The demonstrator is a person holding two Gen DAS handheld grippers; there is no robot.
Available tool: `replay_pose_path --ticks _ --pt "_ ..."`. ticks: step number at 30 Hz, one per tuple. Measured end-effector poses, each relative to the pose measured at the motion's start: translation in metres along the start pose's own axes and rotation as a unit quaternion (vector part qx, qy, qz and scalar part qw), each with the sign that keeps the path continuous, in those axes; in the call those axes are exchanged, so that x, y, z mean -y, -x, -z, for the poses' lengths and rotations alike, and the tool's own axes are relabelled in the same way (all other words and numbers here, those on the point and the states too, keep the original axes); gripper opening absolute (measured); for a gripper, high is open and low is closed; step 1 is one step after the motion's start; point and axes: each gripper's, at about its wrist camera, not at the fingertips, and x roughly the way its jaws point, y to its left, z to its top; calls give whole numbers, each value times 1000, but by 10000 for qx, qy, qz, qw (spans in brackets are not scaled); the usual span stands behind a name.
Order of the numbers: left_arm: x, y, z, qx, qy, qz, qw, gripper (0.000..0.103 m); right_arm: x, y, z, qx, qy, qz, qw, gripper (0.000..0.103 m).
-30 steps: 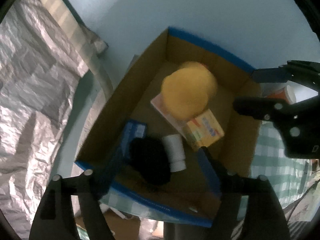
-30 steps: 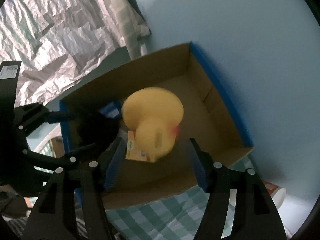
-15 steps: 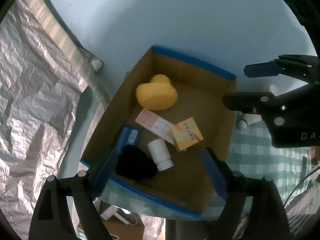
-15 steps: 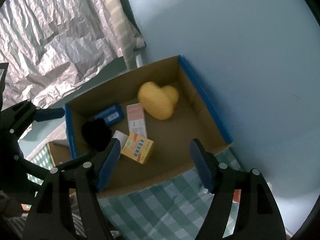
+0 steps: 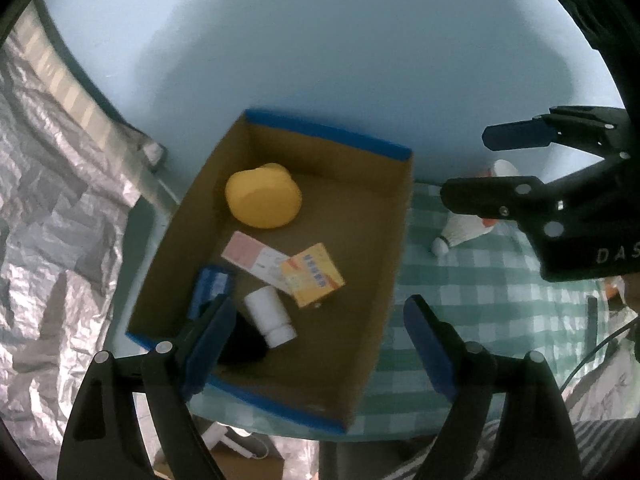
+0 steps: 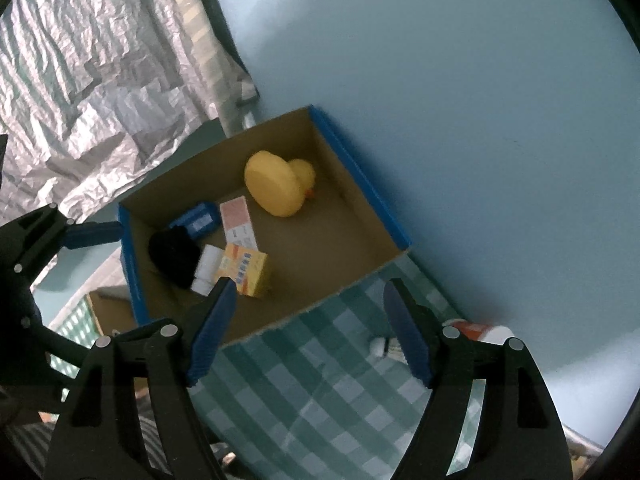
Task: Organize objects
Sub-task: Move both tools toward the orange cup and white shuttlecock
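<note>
Green-checked cloth (image 6: 320, 380) covers the table against a pale blue wall (image 5: 320, 60). Above it the right gripper (image 6: 308, 328) hangs released, its jaws having just been opening with nothing between them; the left gripper (image 5: 316, 328) is likewise spread and empty. Beyond them sits a blue-edged cardboard box (image 6: 360, 188) holding a yellow rubber duck (image 6: 276, 184) lying at its far end, plus a pink-and-white carton (image 5: 256, 256), orange carton (image 5: 312, 280), white bottle (image 5: 270, 316), blue packet (image 5: 210, 288) and something black (image 6: 174, 254). A shuttlecock (image 5: 460, 232) lies on the cloth beside the box. Crinkled silver foil (image 6: 80, 80) hangs left.
</note>
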Motion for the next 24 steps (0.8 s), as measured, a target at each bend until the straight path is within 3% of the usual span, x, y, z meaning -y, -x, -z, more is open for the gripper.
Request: replay_pose_path --ticks 24 --pt "92 -12 -31 78 -1014 380 9941 87 98 26 94 -368 -861 337 9950 78"
